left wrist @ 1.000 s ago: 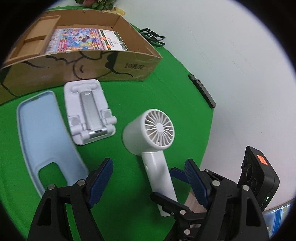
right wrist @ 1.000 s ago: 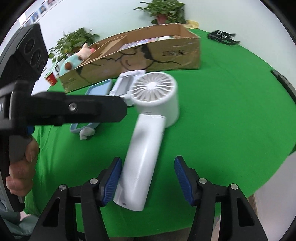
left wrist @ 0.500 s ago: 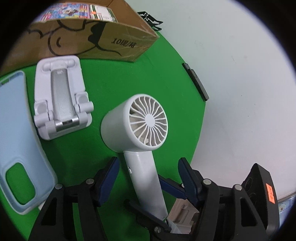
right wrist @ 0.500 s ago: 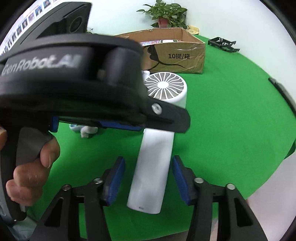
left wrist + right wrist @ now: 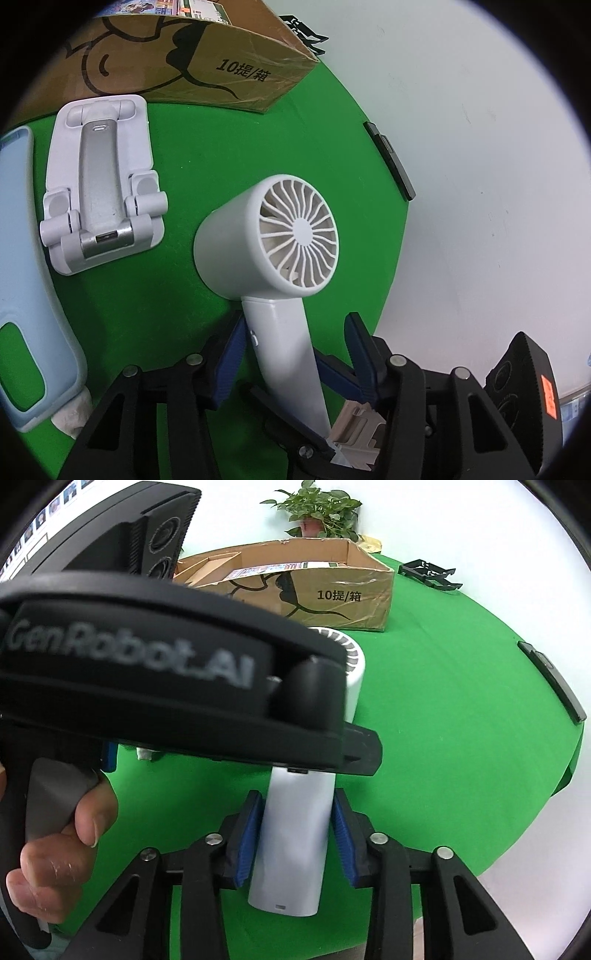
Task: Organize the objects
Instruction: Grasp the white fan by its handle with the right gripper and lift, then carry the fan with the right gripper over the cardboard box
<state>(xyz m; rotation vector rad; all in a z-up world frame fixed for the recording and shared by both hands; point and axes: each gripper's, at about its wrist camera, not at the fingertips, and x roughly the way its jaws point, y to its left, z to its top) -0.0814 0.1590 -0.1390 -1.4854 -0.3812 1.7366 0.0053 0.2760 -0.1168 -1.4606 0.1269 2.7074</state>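
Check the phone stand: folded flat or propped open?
Folded flat: the phone stand lies on the green cloth, its silver arm tucked into the base.

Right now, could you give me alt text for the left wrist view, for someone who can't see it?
A white fan lies on a green table, its handle between the closing left gripper. Left of the fan lie a phone stand and a blue case; a cardboard box stands behind.

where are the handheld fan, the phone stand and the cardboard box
handheld fan point(image 5: 299, 236), left wrist view, hub of its round grille
phone stand point(image 5: 98, 173), left wrist view, grey metal centre arm
cardboard box point(image 5: 343, 598), right wrist view, printed front wall
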